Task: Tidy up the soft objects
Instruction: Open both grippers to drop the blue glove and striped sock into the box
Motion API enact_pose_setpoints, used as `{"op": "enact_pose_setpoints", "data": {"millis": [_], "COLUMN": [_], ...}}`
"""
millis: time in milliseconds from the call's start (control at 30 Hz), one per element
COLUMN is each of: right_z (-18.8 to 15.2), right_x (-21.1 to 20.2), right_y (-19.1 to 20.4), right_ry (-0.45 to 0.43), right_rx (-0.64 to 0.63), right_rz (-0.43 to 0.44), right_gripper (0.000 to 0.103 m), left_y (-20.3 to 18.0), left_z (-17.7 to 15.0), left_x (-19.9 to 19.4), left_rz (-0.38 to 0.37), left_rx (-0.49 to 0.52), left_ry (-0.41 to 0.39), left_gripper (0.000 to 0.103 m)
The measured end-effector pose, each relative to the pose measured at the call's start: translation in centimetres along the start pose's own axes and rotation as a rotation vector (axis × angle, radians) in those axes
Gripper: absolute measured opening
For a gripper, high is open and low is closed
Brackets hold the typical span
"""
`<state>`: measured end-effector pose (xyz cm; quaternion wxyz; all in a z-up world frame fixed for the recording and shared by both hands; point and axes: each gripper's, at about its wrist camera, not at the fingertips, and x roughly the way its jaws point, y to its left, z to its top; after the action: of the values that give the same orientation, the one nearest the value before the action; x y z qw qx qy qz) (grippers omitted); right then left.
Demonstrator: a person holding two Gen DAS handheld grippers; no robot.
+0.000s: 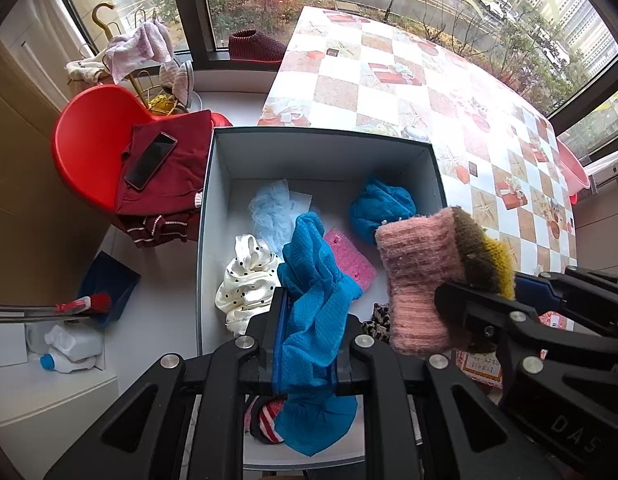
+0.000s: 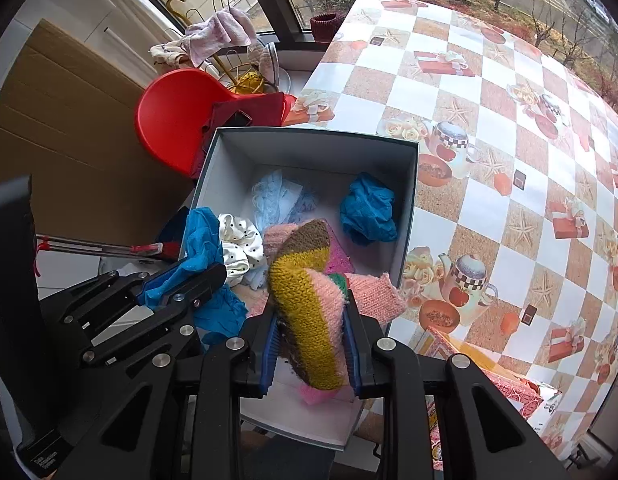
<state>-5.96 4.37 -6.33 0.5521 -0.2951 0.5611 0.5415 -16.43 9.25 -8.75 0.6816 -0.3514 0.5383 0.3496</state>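
An open grey box [image 1: 323, 138] [image 2: 313, 136] holds soft things: a crumpled blue cloth [image 1: 383, 208] [image 2: 369, 210], a light blue mesh puff [image 1: 271, 210] [image 2: 277, 198], a white dotted cloth [image 1: 249, 280] [image 2: 239, 246] and a pink sponge [image 1: 351, 260]. My left gripper [image 1: 309, 332] [image 2: 181, 284] is shut on a blue waffle cloth [image 1: 317, 300] [image 2: 201, 240] above the box. My right gripper [image 2: 311, 344] [image 1: 493, 292] is shut on a pink, brown and mustard knitted piece [image 2: 309, 312] [image 1: 421, 276] over the box's right side.
The box sits at the left edge of a checkered tablecloth [image 1: 449, 92] [image 2: 509, 160]. A red chair [image 1: 93, 140] [image 2: 173, 116] to the left carries a maroon garment and a phone [image 1: 151, 160]. A striped red cloth [image 1: 265, 420] lies in the box's near end.
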Motion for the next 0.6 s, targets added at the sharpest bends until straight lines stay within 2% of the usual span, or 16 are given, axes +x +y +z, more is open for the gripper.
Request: {"op": "enact_pose_setpoints", "data": {"millis": [600], "right_z": [-0.2], "right_x": [1.2], "right_y": [-0.6], "right_ry": [0.028], "right_rx": [0.01], "right_rz": [-0.009], "right_gripper": [0.029], "left_y": [0.0], "left_z": [-0.7], "left_x": [1.8], "left_rz": [0.009], "left_rx": [-0.014], "left_ry": [0.049], "left_gripper": [0.017]}}
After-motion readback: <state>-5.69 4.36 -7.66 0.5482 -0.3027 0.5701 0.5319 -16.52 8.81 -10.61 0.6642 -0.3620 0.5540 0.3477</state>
